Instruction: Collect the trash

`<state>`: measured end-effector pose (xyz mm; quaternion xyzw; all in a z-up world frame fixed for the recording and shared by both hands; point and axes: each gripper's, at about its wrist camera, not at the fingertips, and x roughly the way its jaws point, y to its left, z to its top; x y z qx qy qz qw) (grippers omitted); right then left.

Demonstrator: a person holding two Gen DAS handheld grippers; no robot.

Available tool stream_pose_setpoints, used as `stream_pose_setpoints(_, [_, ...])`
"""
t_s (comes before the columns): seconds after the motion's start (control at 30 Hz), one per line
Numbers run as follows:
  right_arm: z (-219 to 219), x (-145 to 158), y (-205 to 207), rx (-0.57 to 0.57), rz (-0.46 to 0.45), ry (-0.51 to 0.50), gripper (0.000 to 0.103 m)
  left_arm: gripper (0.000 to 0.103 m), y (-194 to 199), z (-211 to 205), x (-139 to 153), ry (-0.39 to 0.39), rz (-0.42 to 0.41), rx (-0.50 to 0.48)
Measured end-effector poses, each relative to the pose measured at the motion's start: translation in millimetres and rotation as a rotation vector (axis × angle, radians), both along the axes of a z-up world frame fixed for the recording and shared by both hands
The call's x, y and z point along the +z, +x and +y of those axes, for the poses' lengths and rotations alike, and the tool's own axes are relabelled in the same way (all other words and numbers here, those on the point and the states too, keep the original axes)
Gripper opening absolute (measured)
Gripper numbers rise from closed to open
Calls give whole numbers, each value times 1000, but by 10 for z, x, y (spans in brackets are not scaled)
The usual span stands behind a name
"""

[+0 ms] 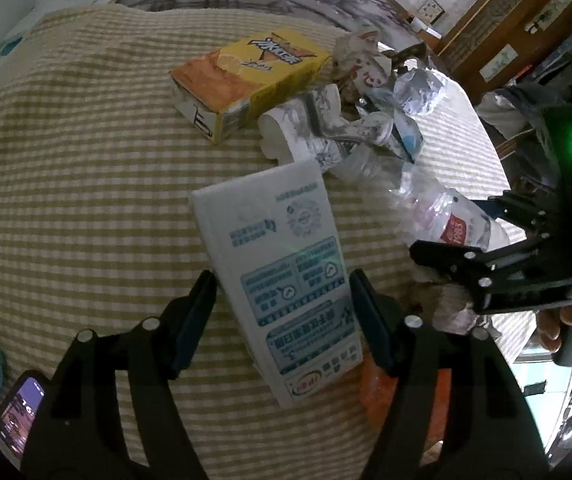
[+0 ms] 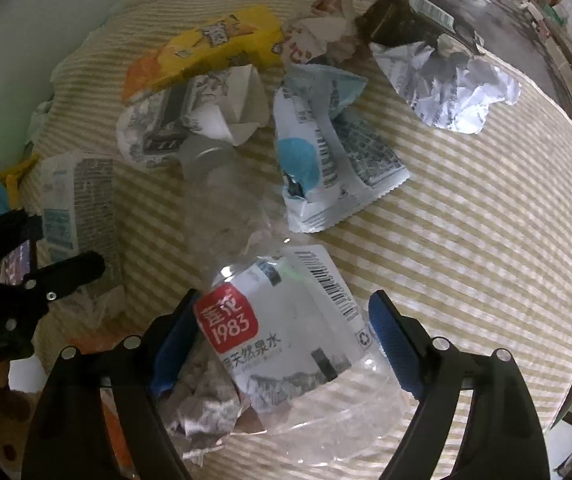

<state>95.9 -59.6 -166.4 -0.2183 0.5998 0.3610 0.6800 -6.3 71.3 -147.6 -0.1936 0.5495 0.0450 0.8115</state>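
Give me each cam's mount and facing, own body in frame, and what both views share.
Left wrist: on the left claw, looking steeply down at the checked cloth; its fingers straddle the white carton; the right claw and a hand show at right.
Right wrist: on the right claw, looking steeply down; its open fingers flank the clear bottle; the left claw shows at left.
Shared: cloth, bottle, white carton, yellow box, both claws.
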Motion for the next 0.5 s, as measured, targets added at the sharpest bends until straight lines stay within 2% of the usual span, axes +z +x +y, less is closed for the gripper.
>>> stream_pose_setpoints(0.2, [-73,31,-71,-22,-57,27,72,67,1,-49,-36,18,13,-19])
stream_pose_setpoints(0.3, [-162,81,-121,-34,-89,46,64,61,39,-114,-32,40,7,-40])
stream_pose_setpoints(0.5, [-389,214,-106,-109,-104,114,63,60,40,-146,93,66,-35,-42])
